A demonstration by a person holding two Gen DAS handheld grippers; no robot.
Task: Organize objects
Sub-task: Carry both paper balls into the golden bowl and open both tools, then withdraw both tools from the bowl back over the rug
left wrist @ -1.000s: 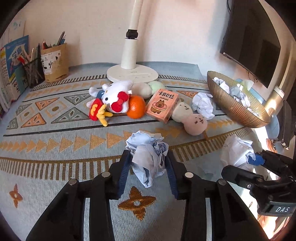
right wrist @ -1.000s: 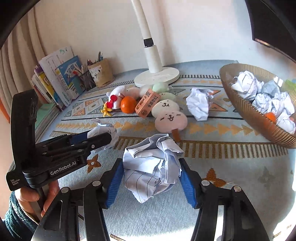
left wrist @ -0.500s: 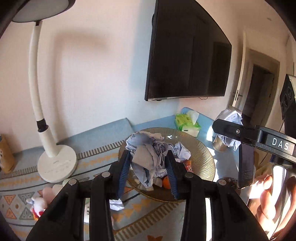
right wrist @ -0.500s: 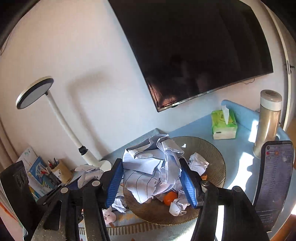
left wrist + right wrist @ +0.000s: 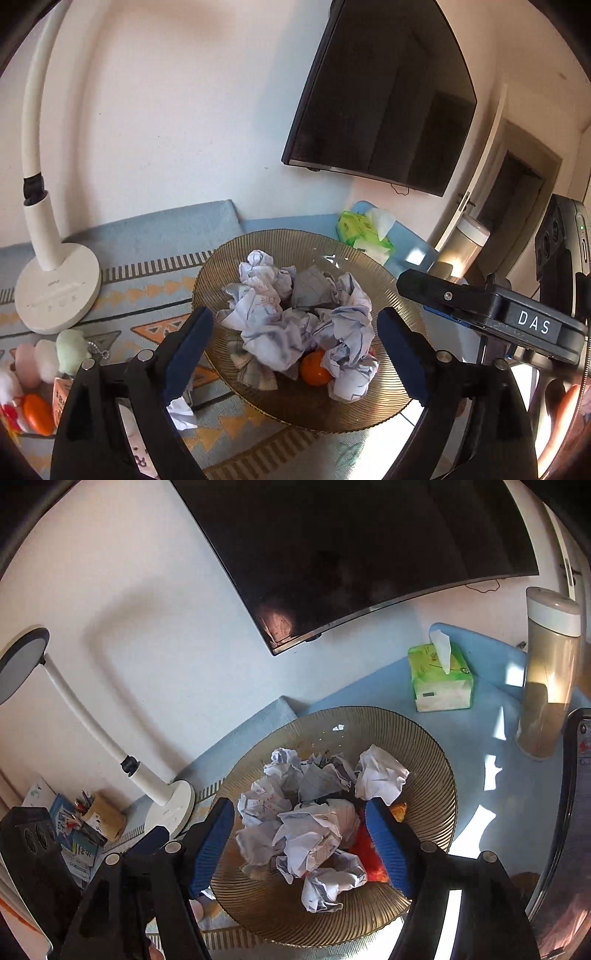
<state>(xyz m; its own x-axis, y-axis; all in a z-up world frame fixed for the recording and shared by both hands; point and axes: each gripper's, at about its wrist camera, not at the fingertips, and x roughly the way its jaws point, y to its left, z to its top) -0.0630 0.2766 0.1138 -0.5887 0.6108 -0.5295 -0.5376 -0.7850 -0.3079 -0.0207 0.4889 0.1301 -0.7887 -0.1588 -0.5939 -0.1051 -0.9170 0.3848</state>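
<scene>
1. Left wrist view: lamp (image 5: 55,291) far left, plush toys (image 5: 44,362) near left on the patterned mat (image 5: 147,291).
2. Left hand-held gripper (image 5: 295,354) is released; its jaws have just been opening, nothing pinched between them.
3. Crumpled paper balls (image 5: 295,325) lie in the bowl (image 5: 388,387), with an orange (image 5: 314,371).
4. Right hand-held gripper (image 5: 299,845) is released too, jaws just opened, above the bowl.
5. Tissue pack (image 5: 441,683) sits far right on the counter (image 5: 491,738).

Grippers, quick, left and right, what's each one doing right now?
Left gripper: open, jaws just opened, holding nothing, above the paper balls in the bowl.
Right gripper: open, jaws just opened, nothing gripped.
</scene>
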